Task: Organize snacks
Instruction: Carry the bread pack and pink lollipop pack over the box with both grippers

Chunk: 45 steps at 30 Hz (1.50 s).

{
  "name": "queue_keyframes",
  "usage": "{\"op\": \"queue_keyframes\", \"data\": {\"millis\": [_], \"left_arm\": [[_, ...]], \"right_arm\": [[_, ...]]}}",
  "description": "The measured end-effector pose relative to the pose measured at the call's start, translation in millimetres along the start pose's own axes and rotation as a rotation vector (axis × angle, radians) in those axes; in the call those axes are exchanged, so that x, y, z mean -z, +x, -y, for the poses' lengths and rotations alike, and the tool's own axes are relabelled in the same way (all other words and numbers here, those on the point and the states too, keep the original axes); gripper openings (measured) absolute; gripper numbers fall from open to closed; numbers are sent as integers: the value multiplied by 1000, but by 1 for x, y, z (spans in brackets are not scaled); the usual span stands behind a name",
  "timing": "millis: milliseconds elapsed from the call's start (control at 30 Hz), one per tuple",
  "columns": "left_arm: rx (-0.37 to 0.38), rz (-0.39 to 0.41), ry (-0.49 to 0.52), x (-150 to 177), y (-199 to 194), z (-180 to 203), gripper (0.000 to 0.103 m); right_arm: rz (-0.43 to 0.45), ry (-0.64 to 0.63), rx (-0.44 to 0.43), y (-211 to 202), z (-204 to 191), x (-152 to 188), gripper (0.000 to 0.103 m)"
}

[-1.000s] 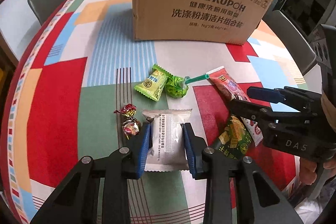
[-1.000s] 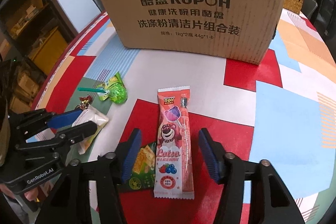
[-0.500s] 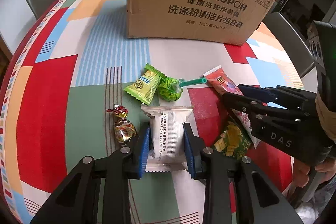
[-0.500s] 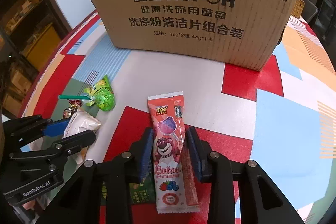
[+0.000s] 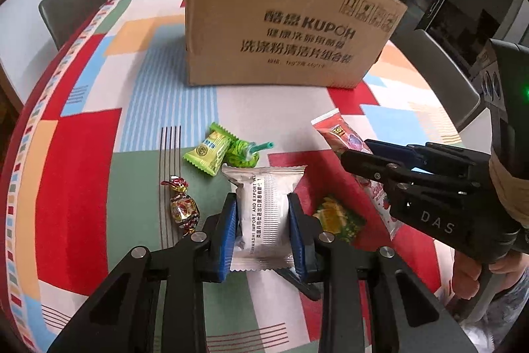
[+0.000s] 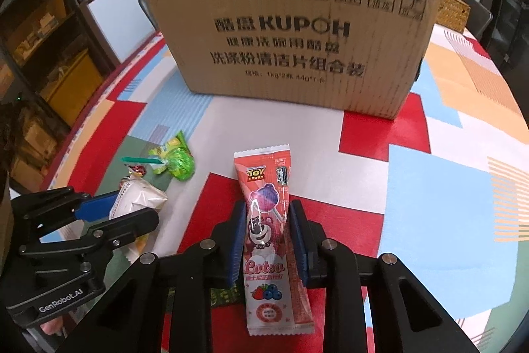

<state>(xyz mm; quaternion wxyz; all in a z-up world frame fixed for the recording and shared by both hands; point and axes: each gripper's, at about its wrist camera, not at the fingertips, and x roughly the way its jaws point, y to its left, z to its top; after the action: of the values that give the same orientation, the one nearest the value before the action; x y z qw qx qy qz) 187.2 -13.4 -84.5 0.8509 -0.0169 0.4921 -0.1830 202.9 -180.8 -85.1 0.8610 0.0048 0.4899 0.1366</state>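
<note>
Left wrist view shows the big cardboard box [image 5: 284, 32] standing at the far side of the table [image 5: 76, 154], its inside hidden from here, so I can't say whether any snacks are in it yet. The left gripper [image 5: 263, 217] is clamped on the white packet [image 5: 264, 204]; the right gripper [image 6: 268, 235] is closing on the pink lollipop packet [image 6: 267, 220], pads pressing its sides. Left lying: a green sachet [image 5: 208, 151], a green lollipop [image 5: 243, 151], two foil candies [image 5: 183, 207], a green-yellow packet [image 5: 340, 219]. Most of the sorting looks undone.
</note>
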Motion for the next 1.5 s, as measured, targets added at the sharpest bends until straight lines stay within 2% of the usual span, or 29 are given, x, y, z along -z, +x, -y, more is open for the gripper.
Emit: {"op": "queue_keyframes", "data": {"millis": [400,1000,1300,1500], "left_arm": [[-4,132,46,-16,-47,15,29],[-24,366,134,-80,-104,33,29],[-40,429,152,-118,-114,34,29],[-32,431,156,-141,-110,32,29]], "right_arm": [[112,-14,-14,-45,-8,-8,27],[347,-57,7,-111,-15,-60,27],[425,-41,15,-129,-7,-96,27],[438,-39,27,-130,-1,-120,27]]}}
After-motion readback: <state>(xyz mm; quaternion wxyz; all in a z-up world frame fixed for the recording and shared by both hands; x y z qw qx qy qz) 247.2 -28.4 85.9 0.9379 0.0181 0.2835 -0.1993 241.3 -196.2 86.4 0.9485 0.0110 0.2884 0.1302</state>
